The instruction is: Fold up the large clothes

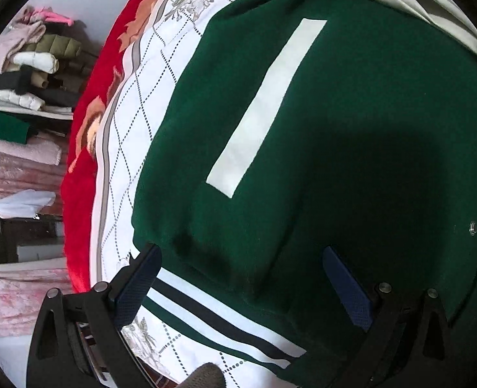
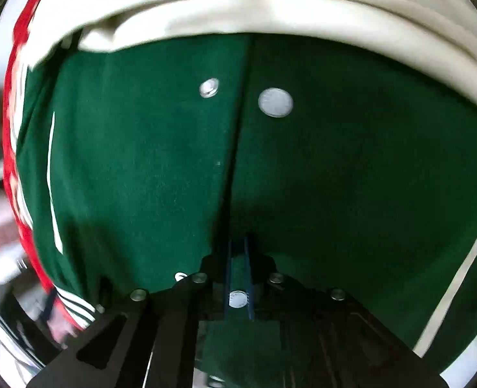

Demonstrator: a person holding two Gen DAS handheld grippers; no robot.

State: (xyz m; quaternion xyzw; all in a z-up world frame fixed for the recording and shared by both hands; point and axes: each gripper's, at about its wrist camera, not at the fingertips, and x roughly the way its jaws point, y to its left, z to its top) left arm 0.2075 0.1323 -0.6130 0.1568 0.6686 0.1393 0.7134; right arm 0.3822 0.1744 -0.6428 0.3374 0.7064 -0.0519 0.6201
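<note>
Bed (image 1: 132,123): covered by a white diamond-patterned sheet, red blanket (image 1: 86,135) along its left edge; folded clothes (image 1: 28,74) stacked at upper left. Green jacket (image 1: 351,148) (white-striped) spread centrally. Left tool (image 1: 238,278) held open above the hem; right tool (image 2: 238,278) clamped on the jacket's snap placket.

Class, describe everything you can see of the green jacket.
The jacket is dark green, felt-like, with a white pocket strip, metal snaps, a striped hem and a cream hood. It lies spread on a patterned sheet. The right tongs pinch its front edge; the left tongs hover open above.
</note>
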